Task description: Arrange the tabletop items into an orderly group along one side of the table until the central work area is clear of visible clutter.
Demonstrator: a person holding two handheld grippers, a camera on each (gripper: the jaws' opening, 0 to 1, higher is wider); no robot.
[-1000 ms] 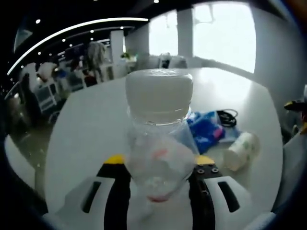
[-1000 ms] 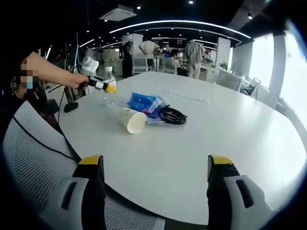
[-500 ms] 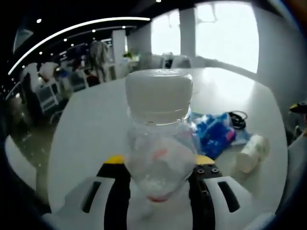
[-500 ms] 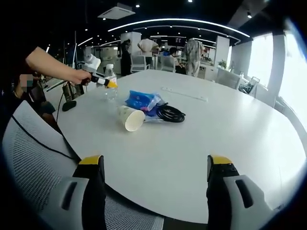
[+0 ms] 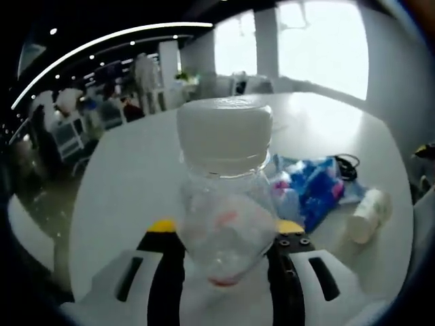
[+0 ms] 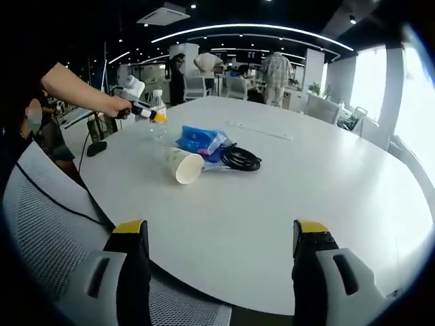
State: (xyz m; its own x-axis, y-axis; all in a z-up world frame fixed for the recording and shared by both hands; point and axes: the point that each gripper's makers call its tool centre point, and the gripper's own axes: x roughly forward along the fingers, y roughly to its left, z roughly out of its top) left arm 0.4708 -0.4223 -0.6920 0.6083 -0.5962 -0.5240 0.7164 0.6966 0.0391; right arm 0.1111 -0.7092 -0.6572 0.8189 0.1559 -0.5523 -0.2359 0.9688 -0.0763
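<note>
White and round, the counter [image 5: 129, 183] is spreading out in the left gripper view under ceiling lights and bright windows, with office desks blurring behind it. Close to the lens, the left hand-held gripper [image 5: 224, 238] is clamping a clear plastic bottle [image 5: 224, 204] between its yellow-tipped jaws, the bottle standing upright with its white cap at the view's middle. Past the bottle, a blue packet [image 5: 312, 190] is lying on the counter, a black cable [image 5: 346, 164] is coiling just beyond it, and a paper cup [image 5: 367, 216] is lying on its side near the packet. In the right gripper view, the right hand-held gripper [image 6: 221, 234] is hovering with its jaws spread wide and nothing between them, over the near edge of the counter [image 6: 306, 197]. A mesh chair back [image 6: 47, 231] is showing at the lower left. Farther across, the paper cup [image 6: 183, 165] is lying tipped with its mouth toward the camera, touching the blue packet [image 6: 198, 140], and the black cable [image 6: 239, 158] is coiling just beside both. A person's hand [image 6: 117, 106] is reaching in from the left, holding the left hand-held gripper [image 6: 151, 115] around the bottle [image 6: 158, 119] near the counter's far left edge, apart from the cluster.
</note>
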